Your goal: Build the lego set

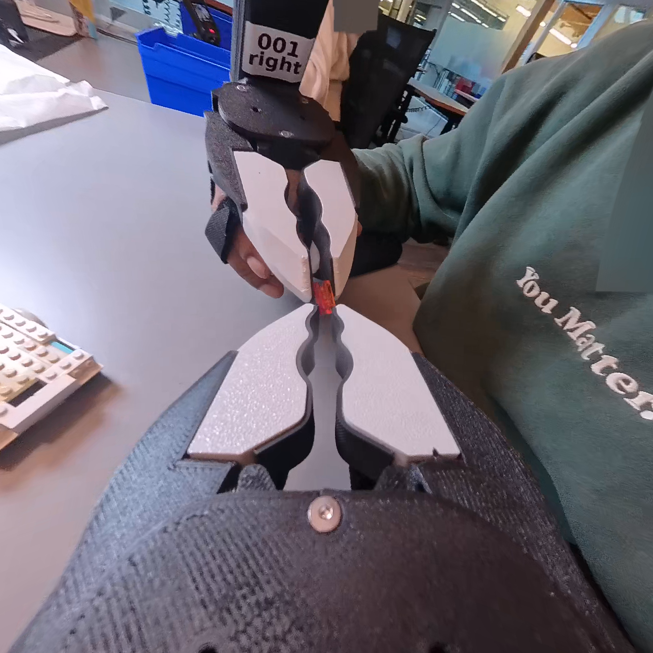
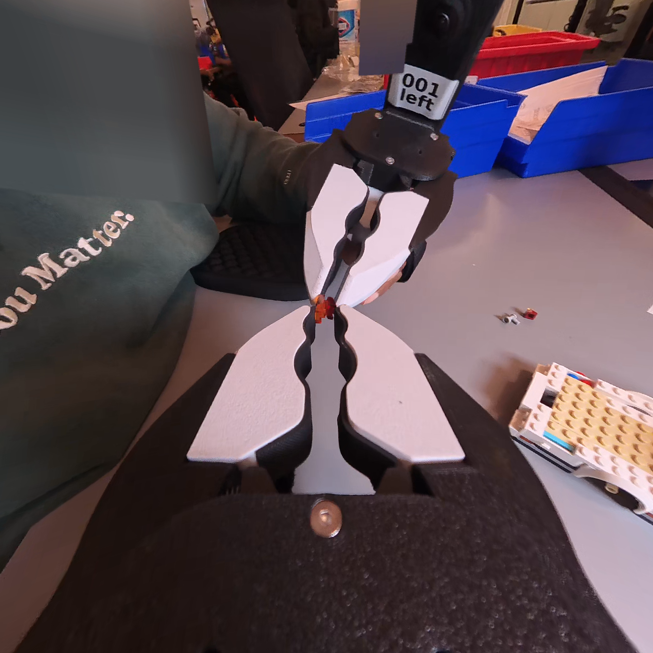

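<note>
Your left gripper (image 1: pixel 323 311) and right gripper (image 2: pixel 323 311) meet tip to tip above the grey surface (image 2: pixel 530 247), fingers of both closed on small translucent orange-red lego pieces (image 1: pixel 324 296). The partly built white and tan lego car (image 2: pixel 593 427) sits at near right.

Setting: open-plan office or lab workspace. Grey worktable (image 2: pixel 512 247) carries stacked blue plastic parts bins (image 2: pixel 572 116) and a red bin (image 2: pixel 537 46). Behind: black office chair (image 1: pixel 385 81), further desks (image 1: pixel 438 99), glass partitions (image 1: pixel 470 39). White paper packaging (image 1: pixel 39 102) lies on the table.
</note>
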A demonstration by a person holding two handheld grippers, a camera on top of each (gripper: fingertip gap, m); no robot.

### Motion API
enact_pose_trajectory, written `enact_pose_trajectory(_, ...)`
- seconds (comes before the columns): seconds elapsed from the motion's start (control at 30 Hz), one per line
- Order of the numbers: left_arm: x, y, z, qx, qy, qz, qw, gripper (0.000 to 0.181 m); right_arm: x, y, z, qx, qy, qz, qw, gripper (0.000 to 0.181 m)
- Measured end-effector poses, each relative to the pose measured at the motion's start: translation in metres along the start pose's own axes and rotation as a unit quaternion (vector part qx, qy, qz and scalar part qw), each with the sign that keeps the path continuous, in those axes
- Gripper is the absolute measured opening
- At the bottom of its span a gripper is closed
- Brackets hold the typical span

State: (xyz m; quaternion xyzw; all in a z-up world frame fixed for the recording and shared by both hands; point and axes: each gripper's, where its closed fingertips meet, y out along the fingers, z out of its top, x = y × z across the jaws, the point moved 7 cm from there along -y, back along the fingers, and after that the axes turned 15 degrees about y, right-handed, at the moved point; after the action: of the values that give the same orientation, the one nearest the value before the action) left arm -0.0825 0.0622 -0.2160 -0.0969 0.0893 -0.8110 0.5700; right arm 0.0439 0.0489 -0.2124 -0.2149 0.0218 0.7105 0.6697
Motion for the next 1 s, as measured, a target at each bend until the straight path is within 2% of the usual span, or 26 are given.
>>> enact_pose_trajectory(0.27, 0.004, 0.002, 0.002, -0.021, 0.008, -0.004, 1.000, 0.009, -0.003, 0.002, -0.001, -0.017, -0.004, 0.003, 1.000, 0.008)
enact_pose_trajectory(0.4, 0.001, -0.002, 0.006, -0.013, 0.011, 0.018, 1.000, 0.013, 0.001, -0.001, 0.003, 0.001, -0.003, -0.017, 1.000, 0.008)
enact_pose_trajectory(0.5, -0.001, -0.002, 0.009, -0.015, 0.033, 0.059, 0.998, 0.013, 0.004, -0.003, 0.005, 0.019, -0.005, -0.035, 0.999, 0.008)
enact_pose_trajectory(0.6, -0.005, -0.006, 0.016, 0.008, 0.038, 0.100, 0.994, 0.009, 0.006, -0.005, 0.010, 0.065, -0.002, -0.046, 0.997, 0.008)
enact_pose_trajectory(0.7, -0.004, -0.008, 0.022, 0.015, 0.054, 0.116, 0.992, 0.008, 0.005, -0.006, 0.014, 0.093, -0.006, -0.048, 0.995, 0.008)
enact_pose_trajectory(1.0, 0.002, -0.010, 0.030, 0.013, 0.108, 0.135, 0.985, 0.008, -0.002, -0.006, 0.019, 0.114, -0.048, -0.065, 0.990, 0.008)
